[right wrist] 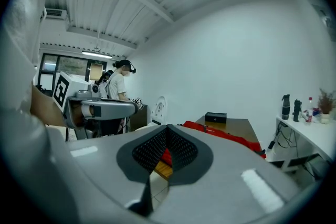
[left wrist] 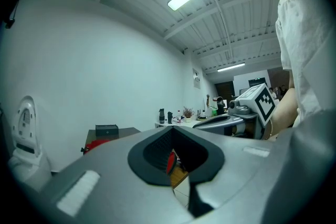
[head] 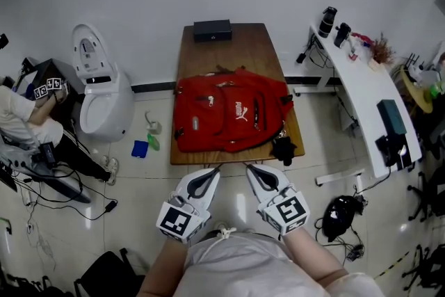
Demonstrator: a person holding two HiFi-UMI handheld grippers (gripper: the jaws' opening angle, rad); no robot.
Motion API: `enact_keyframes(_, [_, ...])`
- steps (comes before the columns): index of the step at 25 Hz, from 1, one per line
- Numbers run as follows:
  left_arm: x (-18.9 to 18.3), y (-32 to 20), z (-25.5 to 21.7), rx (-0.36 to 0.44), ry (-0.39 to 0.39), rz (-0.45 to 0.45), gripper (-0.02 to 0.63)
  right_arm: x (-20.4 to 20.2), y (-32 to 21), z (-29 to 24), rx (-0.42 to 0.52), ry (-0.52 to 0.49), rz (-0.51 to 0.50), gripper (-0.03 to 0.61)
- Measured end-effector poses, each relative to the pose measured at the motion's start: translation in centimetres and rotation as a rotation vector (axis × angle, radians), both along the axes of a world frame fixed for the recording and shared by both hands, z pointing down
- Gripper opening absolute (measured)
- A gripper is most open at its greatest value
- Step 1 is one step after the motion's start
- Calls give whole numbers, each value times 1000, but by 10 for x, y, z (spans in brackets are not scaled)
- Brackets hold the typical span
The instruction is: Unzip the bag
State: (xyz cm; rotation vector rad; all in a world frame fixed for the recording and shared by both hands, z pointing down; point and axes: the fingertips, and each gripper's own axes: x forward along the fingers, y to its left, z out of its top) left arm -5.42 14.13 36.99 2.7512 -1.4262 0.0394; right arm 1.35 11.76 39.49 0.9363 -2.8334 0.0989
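A red backpack (head: 229, 111) lies flat on the wooden table (head: 236, 45), its front with a white logo facing up. Both grippers hover over the floor just short of the table's near edge, clear of the bag. My left gripper (head: 215, 171) is shut with nothing in it, its tips meeting (left wrist: 172, 128). My right gripper (head: 250, 167) is also shut and empty (right wrist: 168, 126). The bag shows as a red strip (left wrist: 97, 142) in the left gripper view and as a red ridge (right wrist: 226, 135) in the right gripper view.
A black box (head: 212, 29) sits at the table's far end. Black straps (head: 283, 148) hang over the near right corner. A white toilet (head: 97, 90) stands left of the table and a white desk (head: 361, 90) with bottles stands to the right. A person (head: 21, 122) sits at far left.
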Motion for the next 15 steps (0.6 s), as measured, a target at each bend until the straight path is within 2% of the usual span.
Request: enact_keyframes(15, [11,0,8,-27,-1,5,6,-1,0,4,-12,21,-29,6])
